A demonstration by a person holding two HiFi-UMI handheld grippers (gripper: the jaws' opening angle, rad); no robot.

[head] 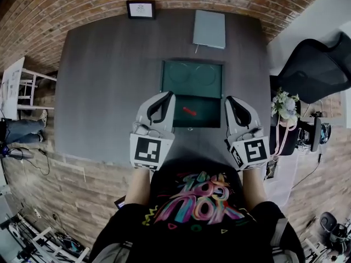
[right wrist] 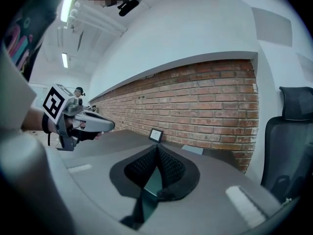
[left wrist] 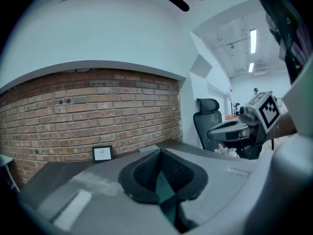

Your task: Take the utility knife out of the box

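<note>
An open dark green box (head: pixel 192 73) lies on the grey table (head: pixel 98 81), and a small red utility knife (head: pixel 189 112) rests on its floor near the front. My left gripper (head: pixel 169 95) hovers at the box's left front edge, shut and empty. At the box's right front corner my right gripper (head: pixel 228 99) is also shut with nothing in it. In the left gripper view the black pads (left wrist: pixel 146 170) meet at the tip of the left gripper (left wrist: pixel 160 153). The right gripper (right wrist: pixel 156 148) shows the same closed pads in its own view. Neither gripper view shows the knife.
A grey flat lid (head: pixel 209 29) lies behind the box, and a small framed card (head: pixel 141 9) stands at the table's far edge against the brick wall. A black office chair (head: pixel 318 64) and a bunch of flowers (head: pixel 285 104) are to the right of the table.
</note>
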